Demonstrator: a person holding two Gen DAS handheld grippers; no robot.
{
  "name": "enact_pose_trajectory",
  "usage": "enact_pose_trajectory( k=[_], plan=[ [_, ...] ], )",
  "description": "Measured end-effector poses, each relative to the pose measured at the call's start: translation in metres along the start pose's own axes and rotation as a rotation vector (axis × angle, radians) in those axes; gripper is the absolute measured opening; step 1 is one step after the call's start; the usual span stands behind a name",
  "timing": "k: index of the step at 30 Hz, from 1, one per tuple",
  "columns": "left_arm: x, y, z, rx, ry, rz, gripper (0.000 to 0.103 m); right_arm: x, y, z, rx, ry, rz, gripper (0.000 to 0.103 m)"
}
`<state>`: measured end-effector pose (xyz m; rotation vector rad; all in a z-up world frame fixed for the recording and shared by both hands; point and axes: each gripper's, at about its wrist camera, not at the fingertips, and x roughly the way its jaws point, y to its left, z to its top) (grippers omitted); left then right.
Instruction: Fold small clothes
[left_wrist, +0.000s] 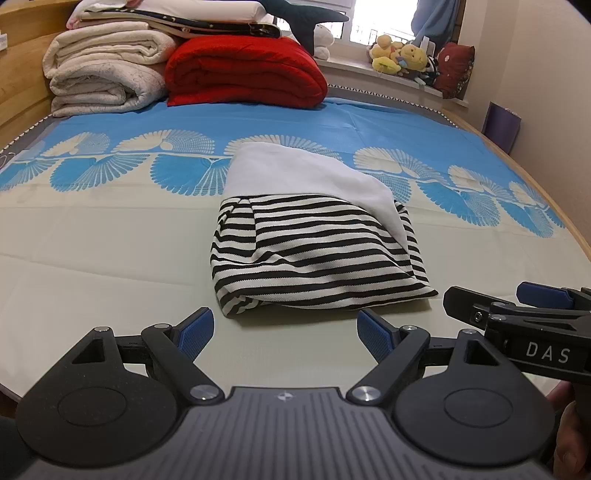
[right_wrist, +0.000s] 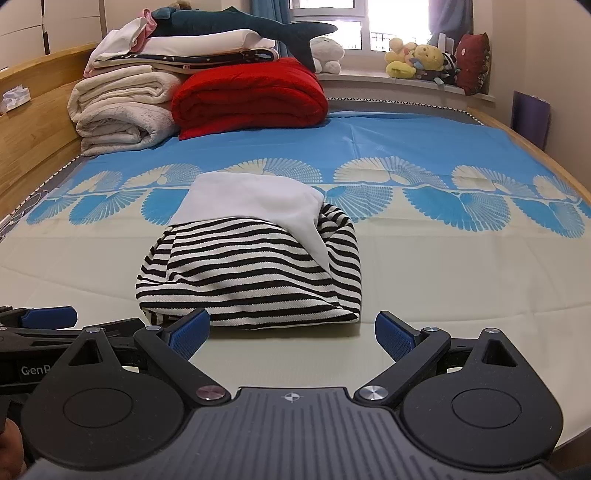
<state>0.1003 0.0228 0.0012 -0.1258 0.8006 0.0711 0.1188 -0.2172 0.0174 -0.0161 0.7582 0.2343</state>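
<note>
Judging by how it lies, the striped garment (left_wrist: 314, 254) already looks folded into a compact bundle on the bed sheet (left_wrist: 92, 240), its white lining (left_wrist: 295, 173) turned out over the far half; the near hem is a little uneven and the right side bulges, so a last tidy or a move to a pile may be all that is left, though no other small clothes to fold show in either view. Both tools are released and empty. The left gripper (left_wrist: 286, 332) has its blue pads spread wide with nothing between them, and the garment sits just beyond at about 12 o'clock, its near edge close to the pads but apart from them. In the right wrist view the right gripper (right_wrist: 291, 334) is likewise spread wide, with the bundle near at about 11 o'clock, its near hem just beside the left pad; whether the two touch cannot be told. Each gripper shows at the edge of the other's view, side by side.
</note>
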Motion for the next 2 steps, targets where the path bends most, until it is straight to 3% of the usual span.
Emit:
enact_pose_trajectory(
  k=[2],
  plan=[
    [0.0002, -0.0003, 0.0002, 0.001, 0.000, 0.000, 0.088, 0.0000, -0.0001, 0.0000, 0.000, 0.000, -0.001, 0.096]
  ],
)
